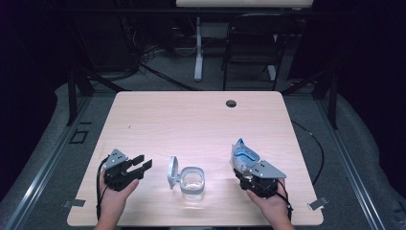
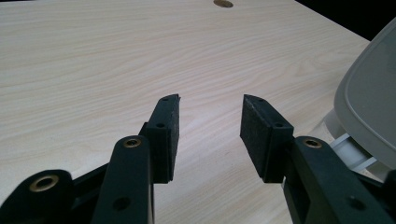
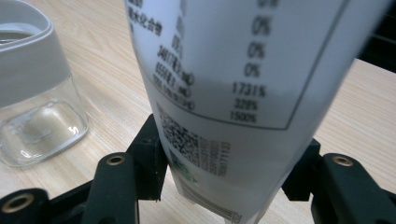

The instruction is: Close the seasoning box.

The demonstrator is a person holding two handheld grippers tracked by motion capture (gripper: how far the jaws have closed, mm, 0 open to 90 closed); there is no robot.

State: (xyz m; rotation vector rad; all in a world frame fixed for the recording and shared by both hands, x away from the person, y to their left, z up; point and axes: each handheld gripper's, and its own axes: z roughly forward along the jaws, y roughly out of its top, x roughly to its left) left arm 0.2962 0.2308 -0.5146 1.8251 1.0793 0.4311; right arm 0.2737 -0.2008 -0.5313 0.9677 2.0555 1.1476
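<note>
Clear jar (image 1: 193,183) between both grippers, lid (image 1: 173,172) flipped open, ready for filling. Printed pouch (image 1: 242,155) pinched upright by right gripper (image 1: 246,178), presumably for pouring. Left gripper (image 1: 142,163) spread, empty, beside lid, likely for steadying.

I see a lab or recording room. My table (image 1: 201,115) stands alone on grey floor (image 1: 48,158), ringed by dark frame posts (image 1: 72,96), with cables (image 1: 139,62), a folding chair (image 1: 251,43) and another desk's leg (image 1: 198,48) behind.
</note>
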